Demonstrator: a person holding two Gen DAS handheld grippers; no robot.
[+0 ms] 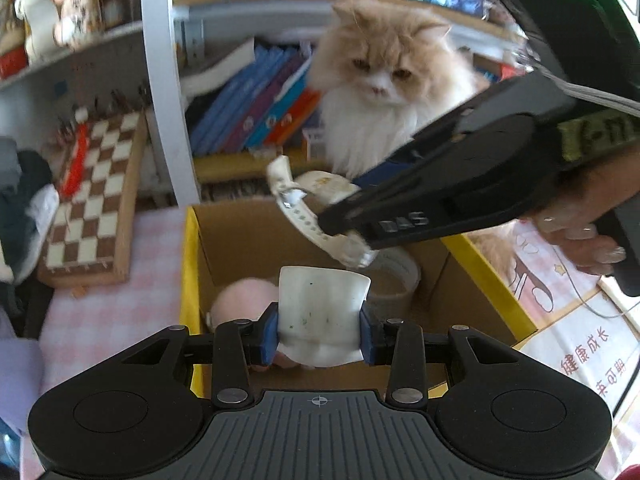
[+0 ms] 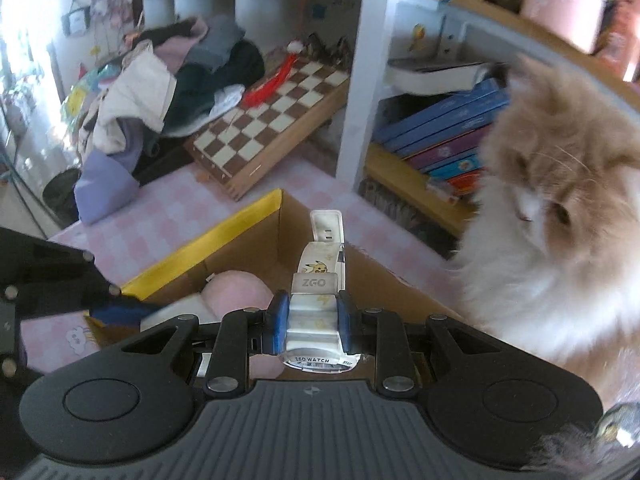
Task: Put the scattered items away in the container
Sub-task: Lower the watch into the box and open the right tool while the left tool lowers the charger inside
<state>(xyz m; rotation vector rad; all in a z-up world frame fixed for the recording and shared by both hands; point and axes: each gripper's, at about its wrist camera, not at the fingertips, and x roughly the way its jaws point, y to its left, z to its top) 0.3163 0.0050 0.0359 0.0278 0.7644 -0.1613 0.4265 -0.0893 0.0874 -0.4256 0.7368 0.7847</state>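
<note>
With the left gripper (image 1: 320, 330) clamped on a white piece (perhaps a cloth) and the right gripper (image 2: 313, 320) pinching the watch (image 2: 320, 276) over the box (image 1: 192, 264), we fear the cat (image 1: 384, 92) may paw them.

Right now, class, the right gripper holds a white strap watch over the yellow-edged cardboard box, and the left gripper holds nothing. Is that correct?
One detail is wrong. The left gripper is not empty: the left wrist view shows its blue pads shut on a white squarish object. The right gripper does hold the white strap watch over the yellow-edged cardboard box.
</note>
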